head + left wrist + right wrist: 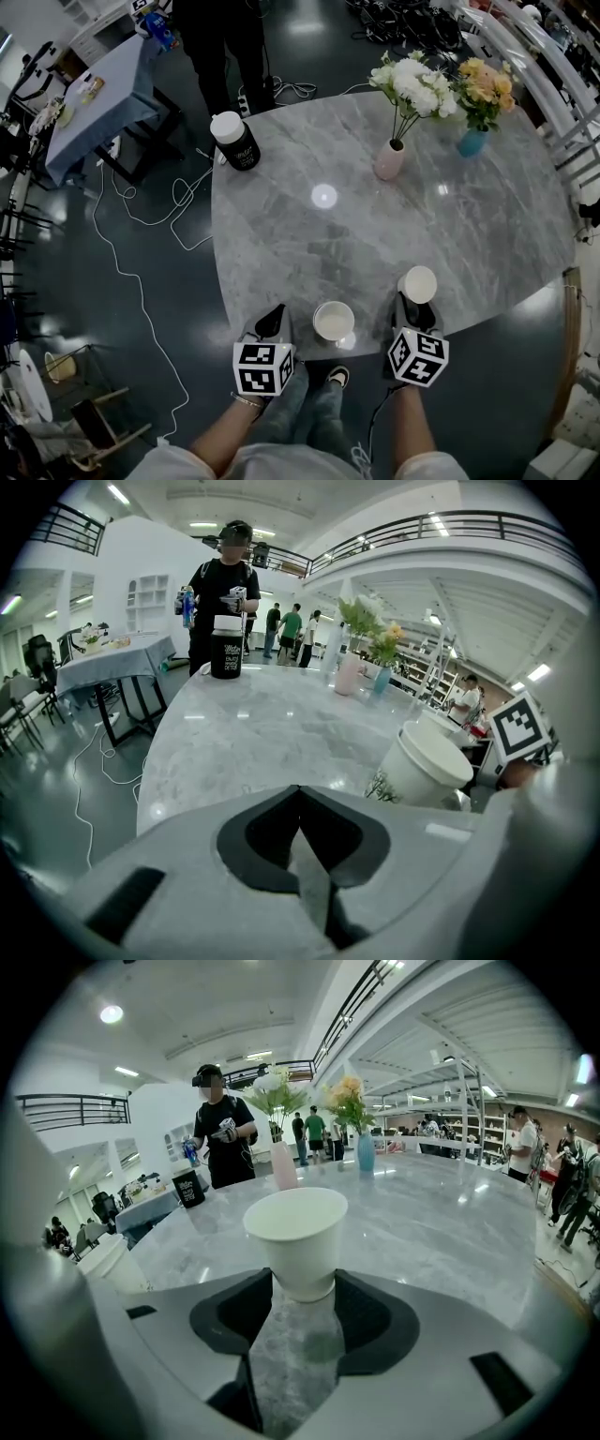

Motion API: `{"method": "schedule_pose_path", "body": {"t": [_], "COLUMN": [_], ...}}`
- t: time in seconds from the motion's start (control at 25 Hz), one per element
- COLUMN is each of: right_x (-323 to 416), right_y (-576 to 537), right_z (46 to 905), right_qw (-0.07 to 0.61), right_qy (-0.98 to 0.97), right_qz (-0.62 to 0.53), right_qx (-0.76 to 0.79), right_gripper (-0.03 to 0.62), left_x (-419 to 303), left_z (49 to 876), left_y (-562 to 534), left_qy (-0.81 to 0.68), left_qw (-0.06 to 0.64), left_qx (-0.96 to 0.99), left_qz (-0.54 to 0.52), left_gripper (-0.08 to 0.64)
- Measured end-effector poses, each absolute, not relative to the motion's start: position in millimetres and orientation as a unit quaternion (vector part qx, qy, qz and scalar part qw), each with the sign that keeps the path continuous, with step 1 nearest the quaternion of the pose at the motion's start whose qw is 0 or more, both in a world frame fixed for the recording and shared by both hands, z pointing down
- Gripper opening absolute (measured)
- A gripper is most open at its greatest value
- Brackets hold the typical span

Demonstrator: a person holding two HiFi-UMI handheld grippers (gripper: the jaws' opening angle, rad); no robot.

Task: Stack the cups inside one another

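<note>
Two white paper cups are near the front edge of the grey marble table (pixel 309 244). One cup (pixel 334 322) stands upright and open between my two grippers; the left gripper view shows it at the right (pixel 424 766). My left gripper (pixel 275 317) rests just left of it, jaws shut with nothing in them (pixel 298 791). My right gripper (pixel 413 305) is closed on the base of the second cup (pixel 418 284). That cup (pixel 296 1232) stays upright, with both pads against its lower wall (pixel 302 1283).
At the table's far side stand a black canister with a white lid (pixel 235 141), a pink vase of white flowers (pixel 389 159) and a blue vase of orange flowers (pixel 472 142). A person in black (pixel 225 37) stands beyond. Cables (pixel 141 281) cross the floor at left.
</note>
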State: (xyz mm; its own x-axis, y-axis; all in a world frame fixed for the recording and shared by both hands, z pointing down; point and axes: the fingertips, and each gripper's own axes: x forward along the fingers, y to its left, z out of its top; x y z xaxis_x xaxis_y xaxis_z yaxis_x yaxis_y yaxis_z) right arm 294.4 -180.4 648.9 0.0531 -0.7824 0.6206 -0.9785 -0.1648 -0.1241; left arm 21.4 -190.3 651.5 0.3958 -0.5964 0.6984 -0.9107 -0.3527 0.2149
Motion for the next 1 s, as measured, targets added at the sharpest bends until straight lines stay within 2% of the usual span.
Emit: {"method": "schedule_pose_path", "body": {"t": [1.0], "right_x": [286], "right_y": [-136], "right_z": [605], "right_qw": [0.151], "right_qy": [-0.635], "right_qz": [0.264], "right_qx": [0.710], "right_gripper": [0.206], "left_x": [26], "left_z": [622], "left_y": [-151], "left_qy": [-0.484], "left_qw": [0.289], "left_qx": [0.791], "left_qz": [0.236], "left_gripper": [-0.005]}}
